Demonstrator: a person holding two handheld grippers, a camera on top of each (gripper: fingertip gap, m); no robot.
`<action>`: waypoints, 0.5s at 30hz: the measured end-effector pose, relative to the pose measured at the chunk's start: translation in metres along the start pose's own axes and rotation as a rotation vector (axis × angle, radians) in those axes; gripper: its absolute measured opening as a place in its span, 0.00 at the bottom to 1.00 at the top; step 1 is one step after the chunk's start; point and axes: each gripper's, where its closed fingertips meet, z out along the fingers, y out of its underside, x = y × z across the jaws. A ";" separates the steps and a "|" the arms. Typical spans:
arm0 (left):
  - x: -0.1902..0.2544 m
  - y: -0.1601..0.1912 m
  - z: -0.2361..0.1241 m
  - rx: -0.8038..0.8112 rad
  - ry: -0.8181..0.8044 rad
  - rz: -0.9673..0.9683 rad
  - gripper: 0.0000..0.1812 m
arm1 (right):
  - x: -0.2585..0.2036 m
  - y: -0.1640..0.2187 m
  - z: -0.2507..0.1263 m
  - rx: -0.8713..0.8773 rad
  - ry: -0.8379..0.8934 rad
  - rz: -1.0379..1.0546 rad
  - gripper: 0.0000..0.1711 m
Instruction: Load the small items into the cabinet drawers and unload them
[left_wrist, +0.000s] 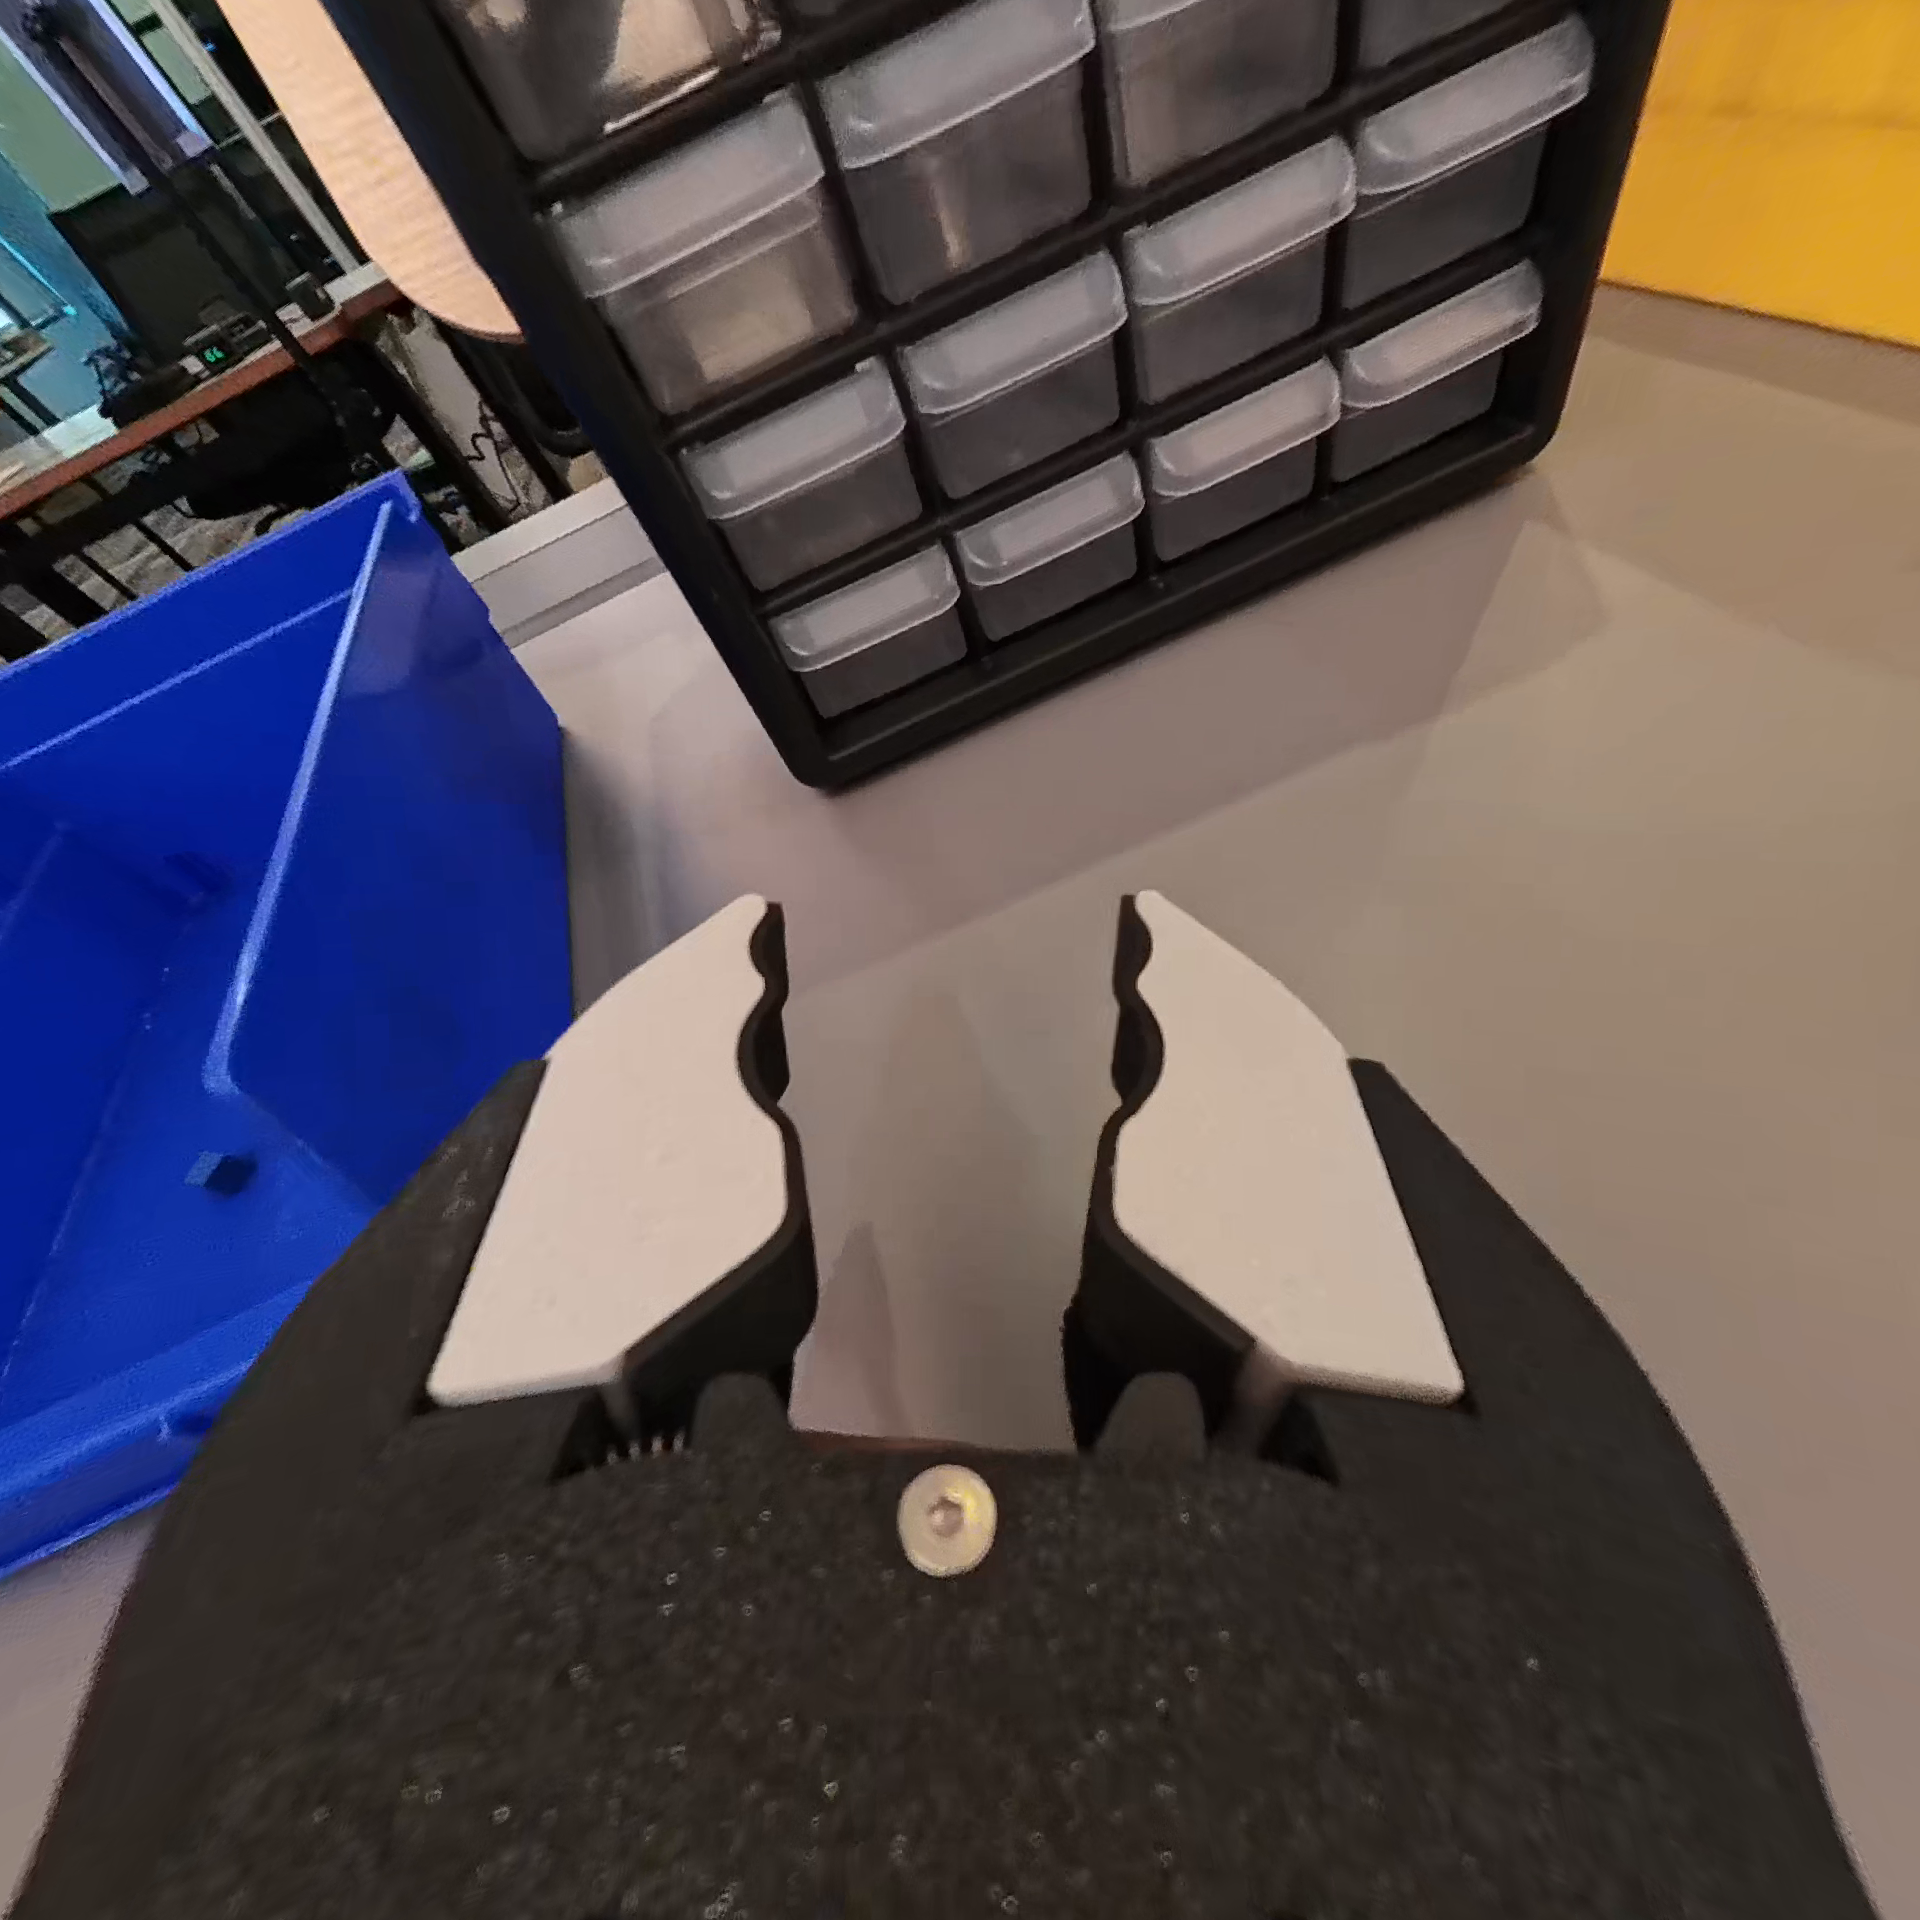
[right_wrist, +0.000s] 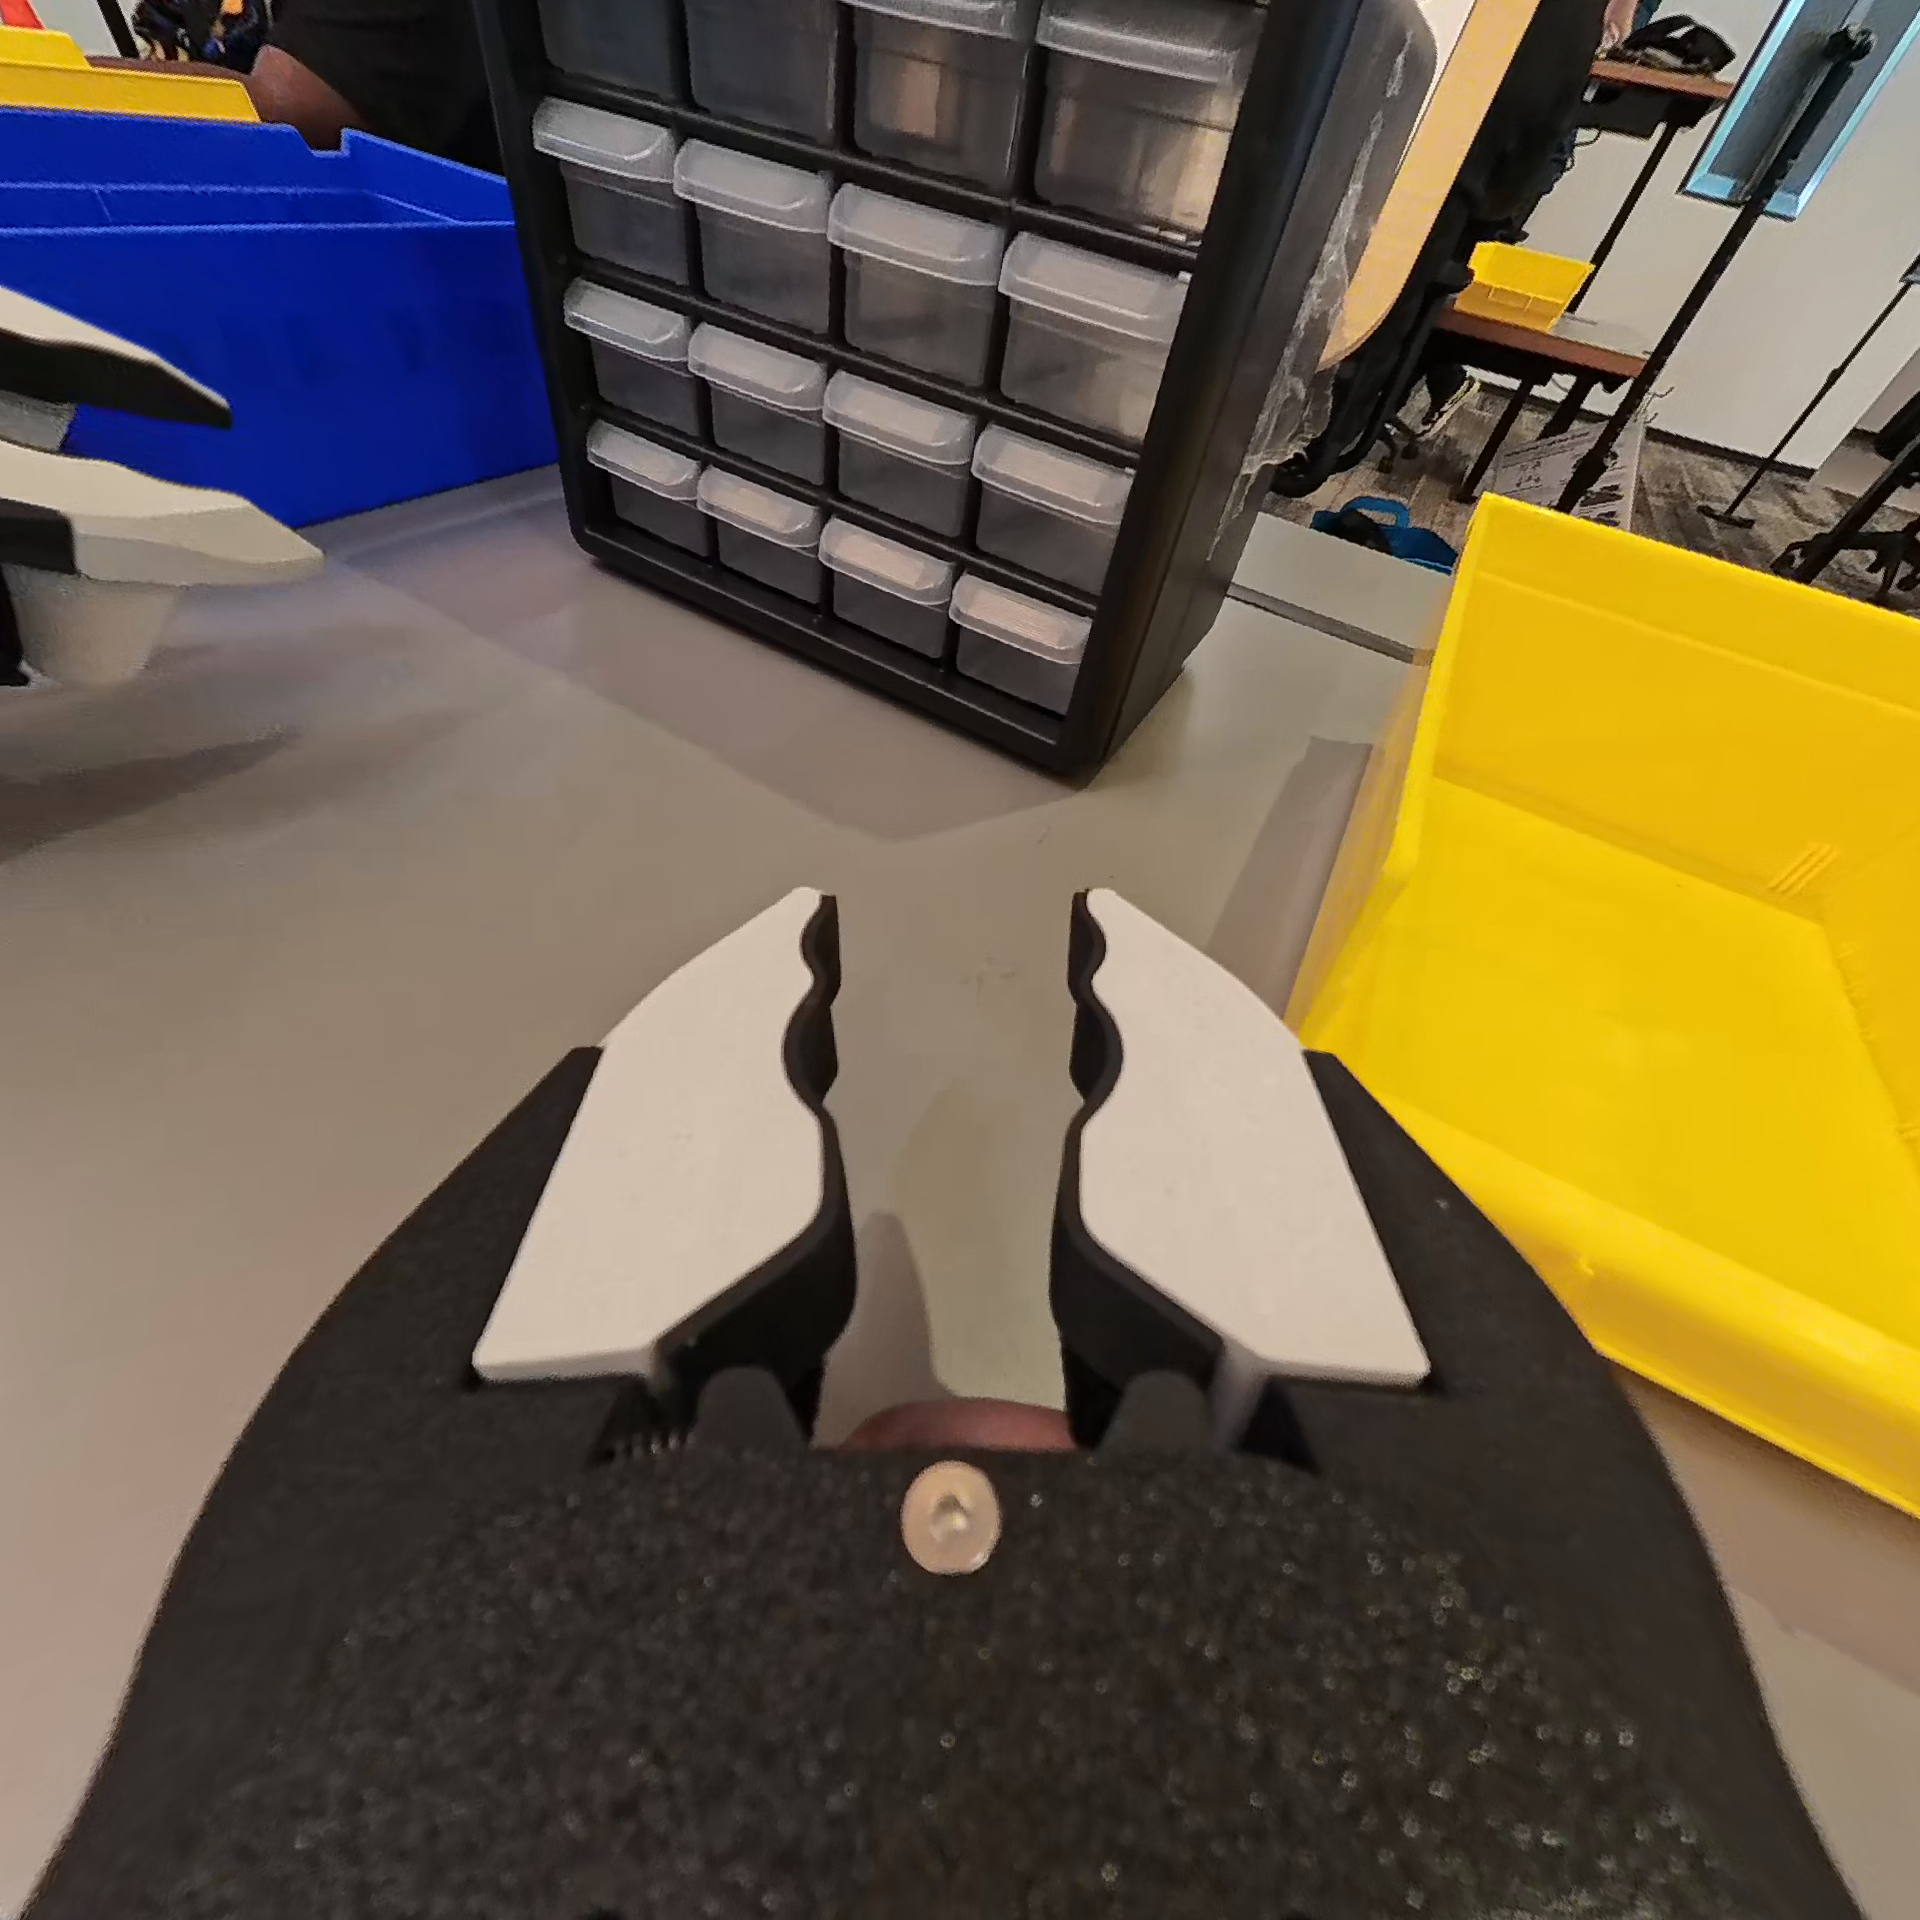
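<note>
The cabinet (left_wrist: 1049, 343) stands dead ahead of both tongs, filling the upper centre of each view, its drawer fronts facing them across bare grey table (left_wrist: 1351, 935). Neither is clearly the nearer. The left tongs (left_wrist: 948, 914) and right tongs (right_wrist: 951, 904) both gape, holding nothing.

One small dark item (left_wrist: 220, 1171) lies in the blue bin (left_wrist: 312, 831) at the left edge of the left view, just beside the left tongs; judging from that, this pair is better placed to fetch it. It looks blocky, too small to show a long axis. The yellow bin (right_wrist: 1662, 935) at right shows nothing inside.

Drawers (right_wrist: 894, 447) are frosted, glossy plastic with lip handles in a black frame; all shut. Tong faces are matte grey with wavy black pads.
</note>
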 end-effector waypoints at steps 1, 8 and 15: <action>0.003 0.000 0.000 0.001 0.009 0.000 0.34 | 0.000 0.000 0.000 -0.001 -0.001 0.001 0.24; 0.021 -0.013 0.011 0.002 -0.026 0.167 0.35 | 0.000 0.000 0.000 -0.004 -0.002 0.004 0.24; 0.000 -0.113 0.024 0.294 -0.510 0.936 0.20 | 0.001 0.001 -0.001 -0.002 -0.006 0.009 0.24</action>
